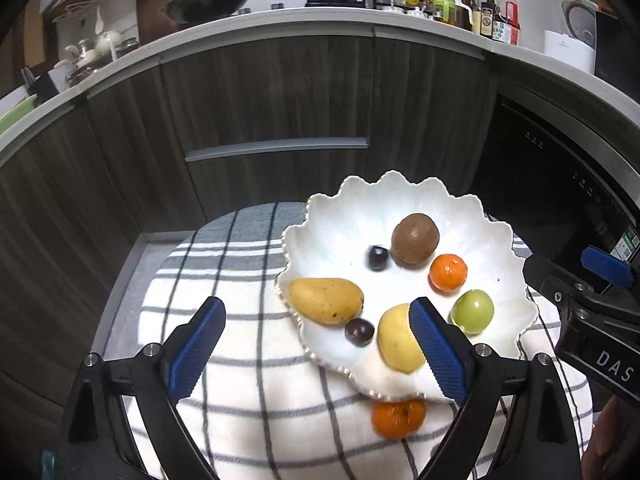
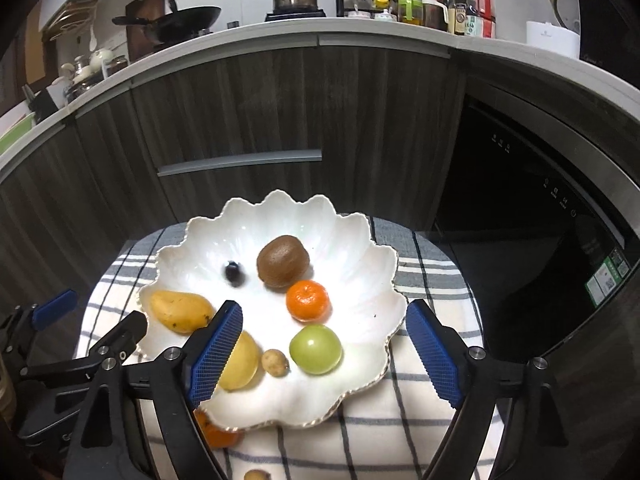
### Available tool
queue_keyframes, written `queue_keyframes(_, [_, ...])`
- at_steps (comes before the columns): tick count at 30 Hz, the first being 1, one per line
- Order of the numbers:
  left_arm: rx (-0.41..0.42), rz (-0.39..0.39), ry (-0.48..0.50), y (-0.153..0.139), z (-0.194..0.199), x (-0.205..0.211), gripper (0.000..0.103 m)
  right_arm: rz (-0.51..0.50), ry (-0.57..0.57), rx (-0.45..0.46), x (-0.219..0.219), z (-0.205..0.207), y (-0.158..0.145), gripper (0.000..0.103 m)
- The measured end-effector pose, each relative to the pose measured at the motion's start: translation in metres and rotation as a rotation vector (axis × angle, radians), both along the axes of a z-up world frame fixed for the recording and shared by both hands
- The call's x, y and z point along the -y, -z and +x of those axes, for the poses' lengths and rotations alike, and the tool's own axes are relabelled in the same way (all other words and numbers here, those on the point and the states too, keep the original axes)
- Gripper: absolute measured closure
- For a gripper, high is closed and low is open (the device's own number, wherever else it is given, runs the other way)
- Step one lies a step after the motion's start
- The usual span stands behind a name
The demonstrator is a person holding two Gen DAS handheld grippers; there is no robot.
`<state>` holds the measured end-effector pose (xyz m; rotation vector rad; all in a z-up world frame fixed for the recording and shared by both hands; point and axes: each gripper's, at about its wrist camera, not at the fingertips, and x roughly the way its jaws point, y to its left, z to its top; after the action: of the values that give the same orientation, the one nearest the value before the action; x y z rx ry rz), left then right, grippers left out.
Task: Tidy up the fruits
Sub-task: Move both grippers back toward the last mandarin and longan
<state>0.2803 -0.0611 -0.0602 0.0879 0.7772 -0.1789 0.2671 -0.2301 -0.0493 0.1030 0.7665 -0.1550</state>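
White and scalloped, the plate [image 1: 404,208] is seen at centre right of the left wrist view, resting on a checked cloth [image 1: 248,392]. On it are laid a kiwi [image 1: 415,241], a tangerine [image 1: 448,273], a green fruit [image 1: 472,311], a mango [image 1: 326,301], a second yellow mango [image 1: 396,340] and two dark grapes [image 1: 377,257] [image 1: 359,332]. A small tan fruit [image 2: 275,362] is shown between the yellow mango and the green fruit in the right wrist view. Another tangerine [image 1: 398,418] is left on the cloth, just below the plate's near rim. The left gripper [image 1: 318,346] is held with its jaws wide apart and empty, at lower centre. The right gripper [image 2: 326,354] is likewise spread open over the plate's near edge, nothing being gripped.
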Motion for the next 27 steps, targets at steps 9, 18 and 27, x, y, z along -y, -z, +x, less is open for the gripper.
queue_keyframes(9, [0.016, -0.011, -0.017, -0.011, -0.029, -0.011, 0.009, -0.007, 0.001, 0.008, -0.01, -0.024, -0.013, 0.018])
queue_keyframes(18, [0.02, 0.004, -0.005, -0.008, -0.048, -0.007, 0.009, -0.015, 0.002, 0.006, -0.009, -0.047, -0.012, 0.018])
queue_keyframes(27, [0.024, 0.024, 0.013, -0.001, -0.056, 0.002, 0.009, -0.008, 0.015, -0.013, -0.001, -0.057, -0.002, 0.018])
